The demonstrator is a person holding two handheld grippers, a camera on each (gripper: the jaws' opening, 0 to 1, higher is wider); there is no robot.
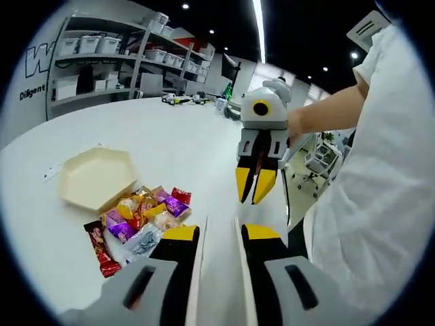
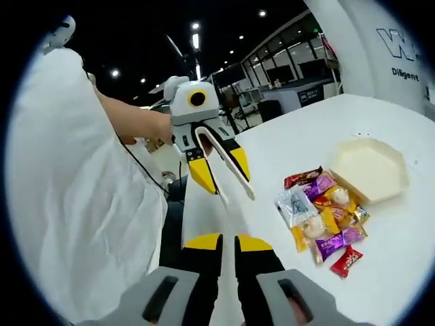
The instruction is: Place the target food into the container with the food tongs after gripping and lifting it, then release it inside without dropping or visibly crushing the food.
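One hexagonal container point(image 1: 95, 178), one snack pile point(image 1: 139, 221), two hand-held grippers

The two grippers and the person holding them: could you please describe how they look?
Each gripper, left and right, has a pale grey and white body, black jaws ending in yellow tips, and a white housing with a yellow-ringed black disc. The left one carries long white tongs. A thin black cable hangs nearby. The person wears a short white sleeve.

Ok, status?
Left gripper shut on tongs, aloft. Right gripper shut, empty. Wrapped snacks piled beside empty hexagonal container, untouched. Nothing in the way.
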